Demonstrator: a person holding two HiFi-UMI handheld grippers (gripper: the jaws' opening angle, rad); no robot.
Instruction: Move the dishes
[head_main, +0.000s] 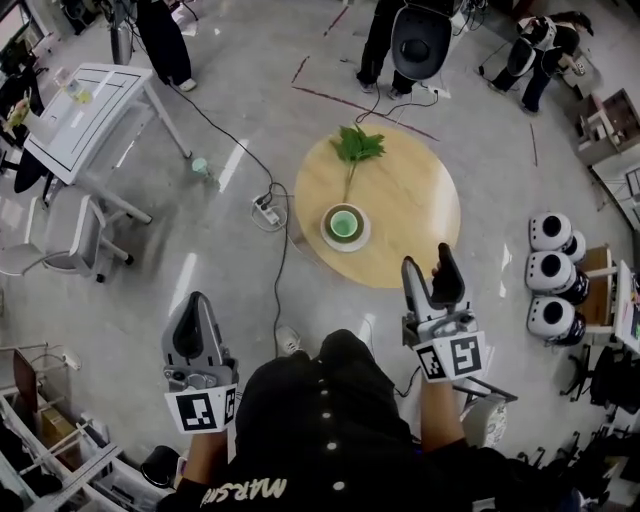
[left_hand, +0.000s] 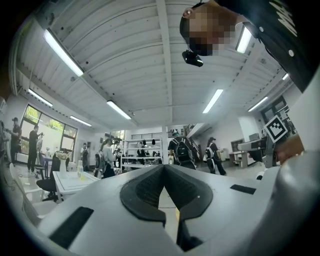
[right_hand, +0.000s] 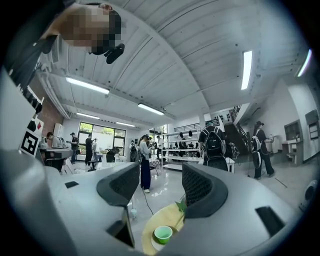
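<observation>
While the right gripper (head_main: 427, 262) holds its fingers spread on nothing, the left gripper (head_main: 197, 300) has its fingers pressed together. Ahead-left of the right fingers, a round, glossy green cup (head_main: 345, 223) sits mouth-up on a white saucer (head_main: 327, 238) on the round wooden surface (head_main: 410, 205). Beyond it lies a leafy sprig (head_main: 357, 146), its thin stem pointing at the cup.
</observation>
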